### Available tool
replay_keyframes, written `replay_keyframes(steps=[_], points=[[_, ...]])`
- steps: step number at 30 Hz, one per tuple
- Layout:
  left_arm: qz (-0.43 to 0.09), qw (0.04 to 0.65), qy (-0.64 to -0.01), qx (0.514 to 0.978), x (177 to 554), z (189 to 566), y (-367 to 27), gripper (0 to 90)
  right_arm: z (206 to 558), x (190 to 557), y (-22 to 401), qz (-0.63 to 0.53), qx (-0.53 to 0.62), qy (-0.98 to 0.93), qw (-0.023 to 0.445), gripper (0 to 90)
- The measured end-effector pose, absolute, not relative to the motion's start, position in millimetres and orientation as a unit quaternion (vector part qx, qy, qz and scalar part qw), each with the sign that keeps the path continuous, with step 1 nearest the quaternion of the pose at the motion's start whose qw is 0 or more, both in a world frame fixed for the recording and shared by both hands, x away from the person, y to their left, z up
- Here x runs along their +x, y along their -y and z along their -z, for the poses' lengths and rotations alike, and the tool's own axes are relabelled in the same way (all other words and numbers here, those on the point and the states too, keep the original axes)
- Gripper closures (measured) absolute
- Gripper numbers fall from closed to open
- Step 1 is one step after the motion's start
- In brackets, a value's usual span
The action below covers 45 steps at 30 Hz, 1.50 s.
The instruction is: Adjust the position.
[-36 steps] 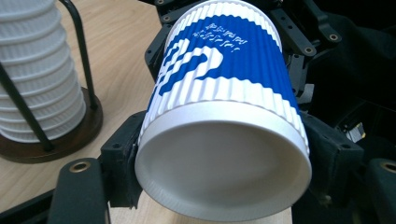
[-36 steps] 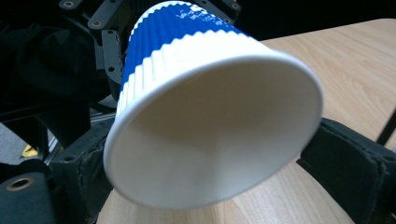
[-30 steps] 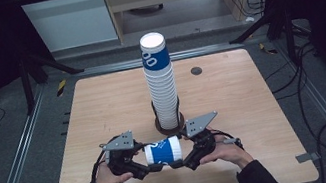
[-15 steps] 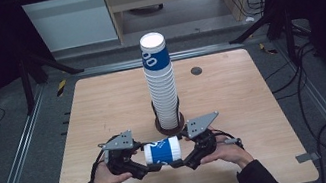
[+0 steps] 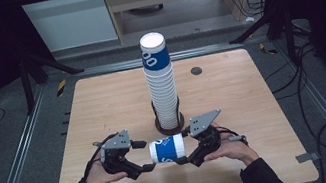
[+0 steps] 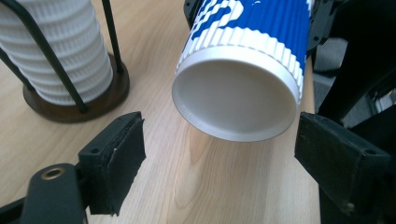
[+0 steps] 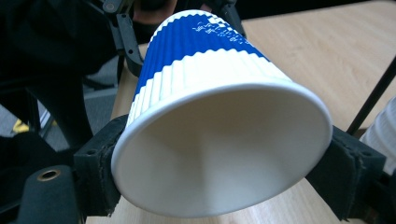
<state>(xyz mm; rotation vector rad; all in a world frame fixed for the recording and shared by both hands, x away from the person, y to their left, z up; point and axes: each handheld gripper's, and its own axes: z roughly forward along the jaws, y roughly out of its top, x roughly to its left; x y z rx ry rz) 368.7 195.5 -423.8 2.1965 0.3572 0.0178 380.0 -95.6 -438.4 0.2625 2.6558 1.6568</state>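
Lying sideways between the two grippers near the front edge of the table: a ribbed paper cup [image 5: 167, 149], white with a wide blue band. White lettering on the blue band, too broken up to read in any view. Right gripper [image 5: 188, 156] clamped on the cup's wide open rim, pads pressing both sides so that the rim is squeezed slightly oval in the right gripper view, jaws having just been closing onto it. Left gripper [image 5: 143, 157] spread wide at the cup's narrow closed bottom, both pads [image 6: 116, 161] standing clear of it. Each gripper held in a hand in a dark sleeve, coming in over the front edge. Behind the cup, around the middle of the table, a tall stack of cups [image 5: 159, 79] of the same kind, upright in a black wire holder on a round dark wooden base [image 6: 79, 105]. Small dark round disc [image 5: 196, 71] toward the far right corner. Table [image 5: 103, 107] of pale wood with rounded corners, on a grey floor with metal rails either side, black cables at right, light cabinets beyond the far edge.
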Motion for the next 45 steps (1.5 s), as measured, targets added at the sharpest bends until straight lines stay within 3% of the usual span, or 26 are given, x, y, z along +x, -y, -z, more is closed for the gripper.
replay_keyframes(steps=[11,21,25,37,45], points=[[-0.014,0.374,-0.112,0.92,363,438,-175,14.3,453,377,77,-0.468,0.066,-0.881,-0.003,16.3],[-0.011,0.332,-0.089,0.939,357,447,-162,20.3,459,372,64,-0.442,0.045,-0.896,-0.012,16.2],[-0.003,0.333,-0.088,0.939,357,448,-162,26.8,460,371,63,-0.441,0.041,-0.897,-0.013,16.2],[-0.006,0.35,-0.103,0.931,362,445,-169,27.3,453,375,70,-0.477,0.06,-0.877,0.0,9.8],[-0.017,0.416,-0.143,0.898,372,435,-193,27.3,437,383,91,-0.529,0.103,-0.842,0.019,8.7]])
